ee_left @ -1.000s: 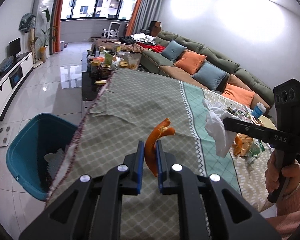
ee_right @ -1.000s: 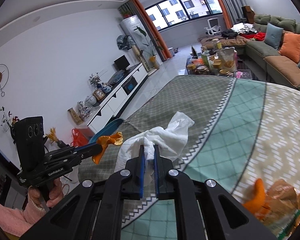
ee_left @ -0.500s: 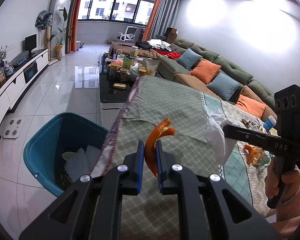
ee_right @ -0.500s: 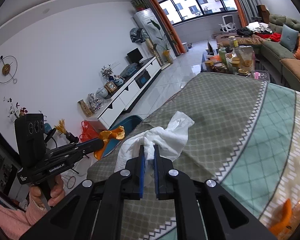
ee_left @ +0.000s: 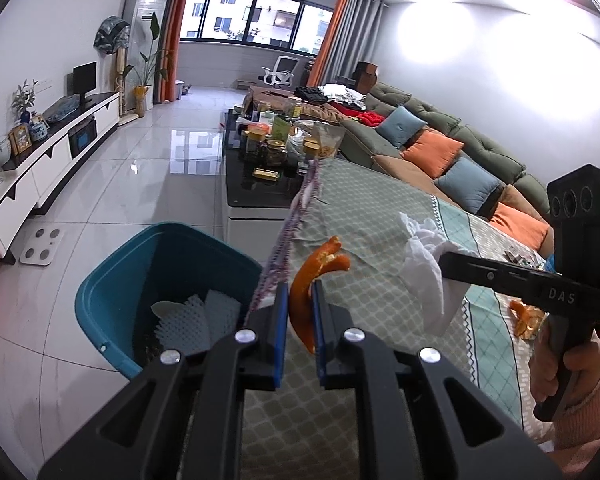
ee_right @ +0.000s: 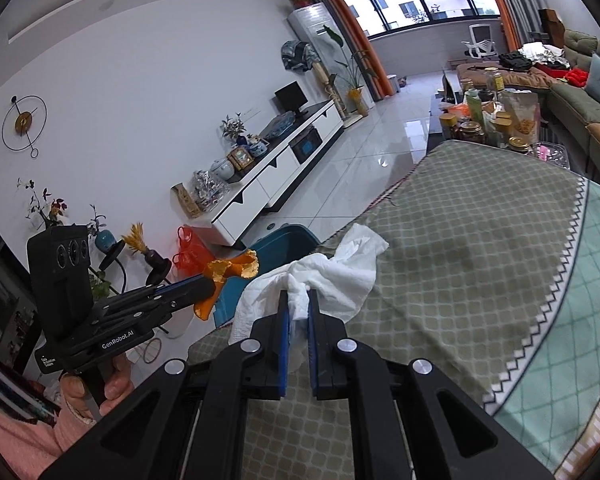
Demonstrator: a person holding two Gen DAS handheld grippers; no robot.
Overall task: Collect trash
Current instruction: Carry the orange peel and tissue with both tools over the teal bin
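My left gripper [ee_left: 300,292] is shut on a curled orange peel [ee_left: 306,280] and holds it above the table's left edge, beside a teal bin [ee_left: 112,276] on the floor with white foam netting inside. My right gripper [ee_right: 298,300] is shut on a crumpled white tissue [ee_right: 332,272], held above the patterned tablecloth [ee_right: 480,240]. The tissue also shows in the left wrist view [ee_left: 428,264]. The peel also shows in the right wrist view [ee_right: 230,270], with the bin [ee_right: 288,240] behind it.
More orange peel and wrappers [ee_left: 526,314] lie on the table at the right. A black coffee table [ee_left: 260,188] crowded with jars stands beyond the table end. A sofa [ee_left: 440,148] runs along the right, a TV cabinet [ee_left: 48,168] along the left.
Both grippers have swung left toward the table's edge with their loads. The teal bin has come closer, now just left of the left gripper.
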